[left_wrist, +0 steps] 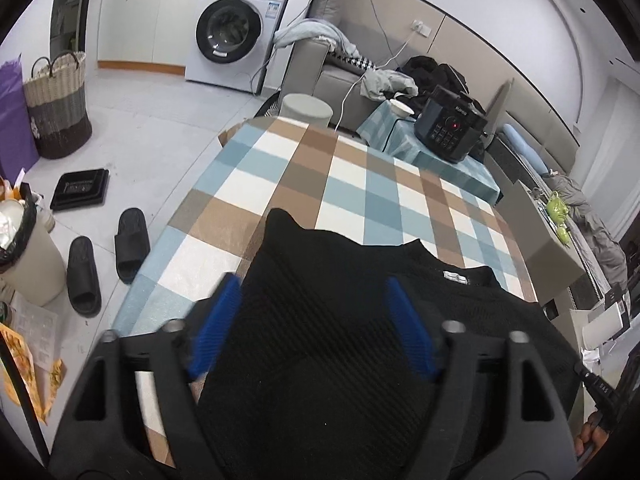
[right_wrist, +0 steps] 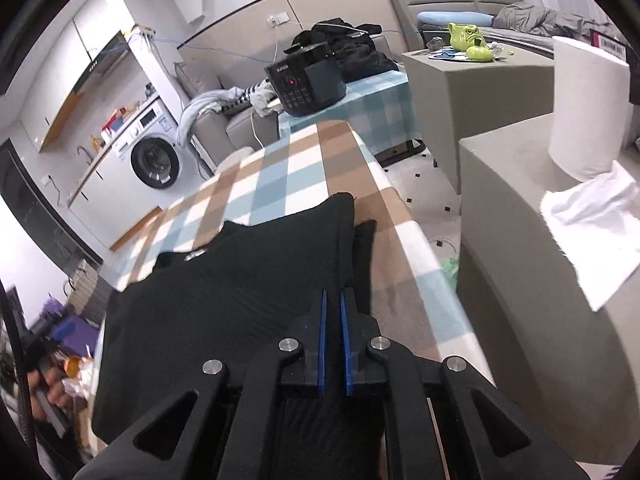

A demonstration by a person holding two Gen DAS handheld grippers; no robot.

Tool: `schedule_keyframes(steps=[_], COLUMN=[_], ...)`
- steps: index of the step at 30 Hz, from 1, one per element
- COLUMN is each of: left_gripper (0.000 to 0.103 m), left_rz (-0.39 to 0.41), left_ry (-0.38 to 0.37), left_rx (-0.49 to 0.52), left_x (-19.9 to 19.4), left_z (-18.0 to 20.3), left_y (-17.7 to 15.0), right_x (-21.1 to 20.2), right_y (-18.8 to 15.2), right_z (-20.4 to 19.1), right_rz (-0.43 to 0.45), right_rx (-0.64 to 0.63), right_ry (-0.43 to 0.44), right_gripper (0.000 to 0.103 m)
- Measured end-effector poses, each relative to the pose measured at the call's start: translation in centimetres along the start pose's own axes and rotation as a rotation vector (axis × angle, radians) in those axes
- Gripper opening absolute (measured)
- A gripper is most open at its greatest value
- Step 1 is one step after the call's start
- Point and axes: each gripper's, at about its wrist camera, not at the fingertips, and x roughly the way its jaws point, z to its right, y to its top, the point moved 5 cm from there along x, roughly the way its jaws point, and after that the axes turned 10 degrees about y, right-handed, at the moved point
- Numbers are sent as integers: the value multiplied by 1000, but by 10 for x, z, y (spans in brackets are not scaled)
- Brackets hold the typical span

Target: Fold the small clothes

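A desk [left_wrist: 344, 168] draped in a checked cloth of blue, brown and white squares fills the middle of both views, running away toward a white washing machine [left_wrist: 236, 32] against the far wall. On the near end of that desk lies a black ribbed sweater [left_wrist: 332, 360], spread flat with its neckline and a small white label [left_wrist: 455, 278] facing the far side; one part of it is folded over the body, so a pointed corner of knit juts out toward the middle of the cloth. In the right wrist view the same sweater [right_wrist: 224, 296] covers the near part of the desk, its folded edge reaching close to the desk's right border. The left claw [left_wrist: 312, 320] hovers over the sweater with its blue pads [left_wrist: 408, 328] standing wide apart; nothing is pinched between them, and the fabric shows through the gap below. The right claw [right_wrist: 332, 344] has its blue pads drawn nearly together, only a thin slit between them, over the right part of the sweater; whether any knit is caught in that slit cannot be told. Beyond the desk a black cooker [left_wrist: 450, 128] with a red light sits on a lower table covered in teal check. A woven basket [left_wrist: 56, 104] stands on the floor to the left, and a pair of black slippers [left_wrist: 106, 256] lies beside the desk.
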Motion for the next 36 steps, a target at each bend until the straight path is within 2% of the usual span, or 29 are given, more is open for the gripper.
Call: schedule_keyframes(steps=[3,4,6,7,8,10,15,18,20,26,28,32,36], left_gripper=[80,80,80,81,82,85,90,100,101,102,102,102,102], left_rz=[-9,-16,-17,-12,-9,-2,13,38,68,150,159,161,158], left_ry=[12,22,41,48,54,62,44,22,5,-79,-98,-182,-169], left_rx=[27,43,79,95,107,134,175,198,216,274,293,314,360], left_x=[-6,-7,-12,-15,-17,-23,-44,-65,-84,-163,-191,-253,-302], left_z=[6,9,14,17,19,23,37,49,58,89,96,101,91], left_y=[-9,-14,-25,-29,-33,-41,-51,-48,-43,-12,3,39,73], right_x=[15,17,12,8,2,-8,-37,-64,-88,-170,-193,-242,-271], right_y=[-17,-21,-27,-27,-27,-26,-14,0,13,62,79,113,124], right_z=[16,20,22,22,19,11,-16,-38,-55,-109,-126,-159,-178], right_rz=[-104,-114,-100,-91,-71,-49,-27,3,39,138,141,154,151], right_rx=[57,87,109,111,108,80,4,-75,-123,-208,-212,-205,-217], right_ry=[-23,-13,11,17,32,40,58,57,65,129,146,191,204], right_gripper=[11,11,21,35,43,45,59,64,78,95,99,102,103])
